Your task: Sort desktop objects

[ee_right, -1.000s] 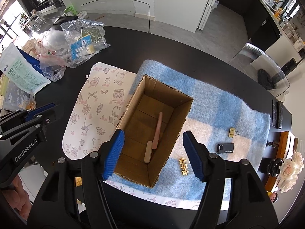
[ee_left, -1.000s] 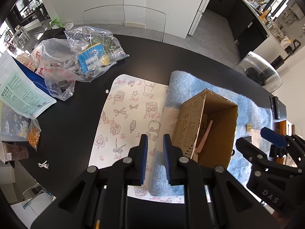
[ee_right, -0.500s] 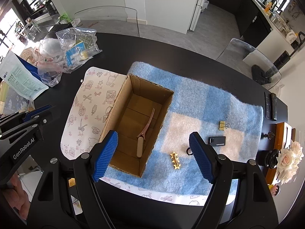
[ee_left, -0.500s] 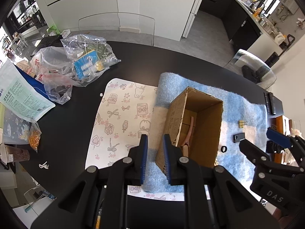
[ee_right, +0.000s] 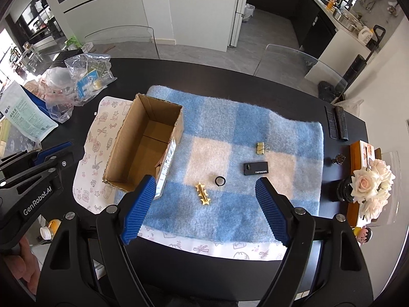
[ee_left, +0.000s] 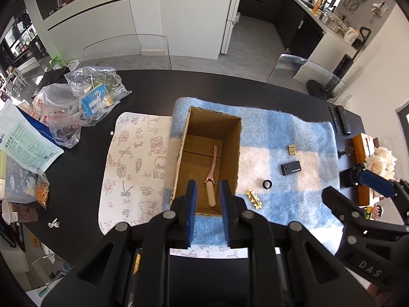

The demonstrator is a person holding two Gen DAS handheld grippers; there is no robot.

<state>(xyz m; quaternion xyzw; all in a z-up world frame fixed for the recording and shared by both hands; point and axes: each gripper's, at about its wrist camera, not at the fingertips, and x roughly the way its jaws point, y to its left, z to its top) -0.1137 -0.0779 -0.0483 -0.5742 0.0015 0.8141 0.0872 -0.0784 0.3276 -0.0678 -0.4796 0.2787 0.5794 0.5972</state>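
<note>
my left gripper (ee_left: 207,206): jaws a narrow gap apart, just opened, nothing between them. my right gripper (ee_right: 205,212): spread wide, empty, just widened a little.

done: pink hair clip (ee_left: 211,174) lying in the cardboard box (ee_left: 231,138) (one item so far, i judge).

left to sort, all loose on the blue checked blanket (ee_right: 230,128), well apart from the box: gold star clip (ee_right: 202,194); black ring (ee_right: 220,180); small black device (ee_right: 256,168); gold binder clip (ee_right: 262,147).

surface: black table (ee_right: 204,74); patterned mat (ee_left: 133,163) under the blanket; plastic bags (ee_left: 84,102) at far left.

room: clear chairs beyond the table, white cabinets, dark kitchen counter at far right.
</note>
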